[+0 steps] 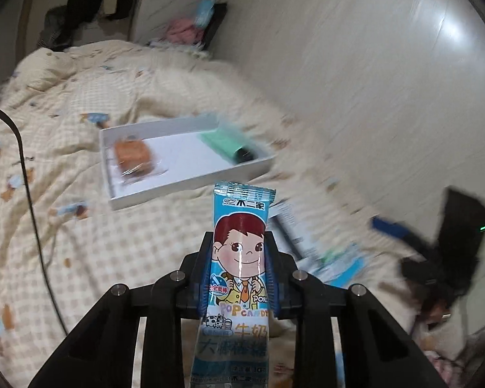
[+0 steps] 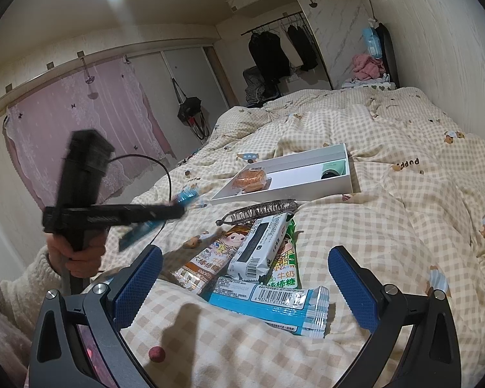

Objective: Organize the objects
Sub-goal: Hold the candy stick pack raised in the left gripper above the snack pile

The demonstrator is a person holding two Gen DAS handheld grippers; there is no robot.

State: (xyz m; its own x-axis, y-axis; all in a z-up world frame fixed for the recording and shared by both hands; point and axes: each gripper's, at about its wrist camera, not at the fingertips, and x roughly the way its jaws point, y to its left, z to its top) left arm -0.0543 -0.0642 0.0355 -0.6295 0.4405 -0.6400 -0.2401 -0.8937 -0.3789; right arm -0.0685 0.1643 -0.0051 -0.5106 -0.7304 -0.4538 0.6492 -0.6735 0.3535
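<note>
My left gripper (image 1: pixel 239 258) is shut on a blue pop-candy packet (image 1: pixel 241 226) with a cartoon child on it, held upright above the bed. Beyond it lies a white tray (image 1: pixel 190 182) holding an orange pastry pack (image 1: pixel 134 158) and a green item (image 1: pixel 224 142). In the right wrist view a hand carries that left gripper (image 2: pixel 177 208) at the left, with the blue packet (image 2: pixel 135 236) across its tip. My right gripper (image 2: pixel 242 258) stands open, low over a pile: a brown candy packet (image 2: pixel 203 265), a white-and-black packet (image 2: pixel 258 252), a green packet (image 2: pixel 286 271) and a blue packet (image 2: pixel 274 307).
A dark hair claw clip (image 2: pixel 258 210) lies between the pile and the tray (image 2: pixel 284 192). A small red ball (image 2: pixel 156 354) rests on the checked quilt (image 2: pixel 404 226). A black cable (image 1: pixel 32 210) crosses the bed. The wall (image 2: pixel 452 64) runs along the bed's right side.
</note>
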